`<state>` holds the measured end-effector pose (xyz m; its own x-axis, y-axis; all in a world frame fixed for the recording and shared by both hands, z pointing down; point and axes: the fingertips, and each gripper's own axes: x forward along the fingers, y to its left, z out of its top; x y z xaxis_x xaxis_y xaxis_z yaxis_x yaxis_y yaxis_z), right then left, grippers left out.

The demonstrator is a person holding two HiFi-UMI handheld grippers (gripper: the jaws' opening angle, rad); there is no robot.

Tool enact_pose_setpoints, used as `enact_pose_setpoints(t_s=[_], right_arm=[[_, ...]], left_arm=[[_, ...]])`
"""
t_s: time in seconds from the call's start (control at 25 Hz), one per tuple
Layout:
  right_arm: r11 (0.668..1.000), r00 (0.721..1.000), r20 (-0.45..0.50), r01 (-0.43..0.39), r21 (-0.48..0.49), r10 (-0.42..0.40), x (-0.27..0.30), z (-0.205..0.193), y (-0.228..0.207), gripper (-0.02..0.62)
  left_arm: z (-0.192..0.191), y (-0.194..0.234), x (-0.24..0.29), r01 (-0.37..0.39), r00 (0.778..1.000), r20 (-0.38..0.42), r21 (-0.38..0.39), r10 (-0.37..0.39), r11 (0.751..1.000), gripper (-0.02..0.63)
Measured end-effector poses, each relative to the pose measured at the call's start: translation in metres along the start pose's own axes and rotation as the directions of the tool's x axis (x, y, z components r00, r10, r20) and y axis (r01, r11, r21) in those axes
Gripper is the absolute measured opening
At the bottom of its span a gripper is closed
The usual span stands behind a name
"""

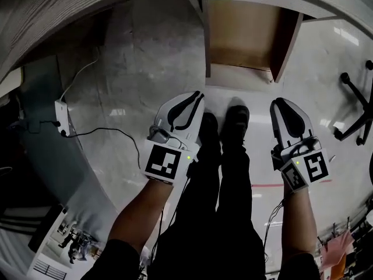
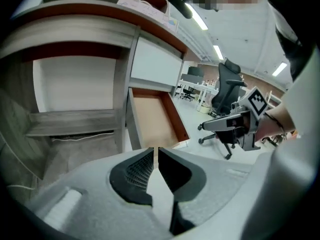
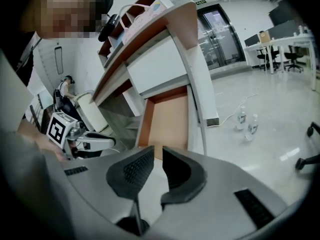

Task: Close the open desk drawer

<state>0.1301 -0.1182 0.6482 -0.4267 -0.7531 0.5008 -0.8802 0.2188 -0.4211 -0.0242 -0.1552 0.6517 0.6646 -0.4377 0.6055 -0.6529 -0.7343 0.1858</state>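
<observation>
The open desk drawer (image 1: 242, 37) juts out of the desk at the top of the head view; its brown inside is empty and its pale front panel (image 1: 239, 74) faces me. My left gripper (image 1: 195, 98) hangs just short of the panel's left part, jaws shut on nothing. My right gripper (image 1: 281, 104) hangs level with it to the right of the panel, its jaws a narrow gap apart with nothing between. In the left gripper view the drawer (image 2: 155, 116) lies straight beyond the left gripper (image 2: 156, 151). The right gripper view shows the drawer (image 3: 170, 121) beyond the right gripper (image 3: 158, 151).
My two black shoes (image 1: 224, 124) stand on the pale floor between the grippers. A white power strip (image 1: 61, 118) with a black cable lies at the left by the curved desk. An office chair's base (image 1: 358, 107) stands at the right. Two water bottles (image 3: 247, 121) stand on the floor.
</observation>
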Motion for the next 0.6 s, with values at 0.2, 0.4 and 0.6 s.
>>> enact_pose_setpoints(t_s=[0.2,0.4,0.6], right_arm=[[0.999,0.999,-0.028,0.035,0.006,-0.035,0.008,-0.033,-0.033,0.184],[0.999,0.994,-0.109,0.026,0.023,-0.023,0.027,-0.065,-0.04,0.256],[0.998,0.981,-0.19,0.053,0.027,-0.047,0.044,-0.086,-0.051,0.281]], left_arm=[[-0.039,-0.001,0.018,0.007,0.999,-0.04,0.02,-0.006,1.0,0.176],[-0.041,0.004,0.038,0.025,0.998,-0.058,0.04,-0.022,0.999,0.199],[-0.04,0.003,0.052,0.058,0.994,-0.092,0.084,-0.051,0.995,0.199]])
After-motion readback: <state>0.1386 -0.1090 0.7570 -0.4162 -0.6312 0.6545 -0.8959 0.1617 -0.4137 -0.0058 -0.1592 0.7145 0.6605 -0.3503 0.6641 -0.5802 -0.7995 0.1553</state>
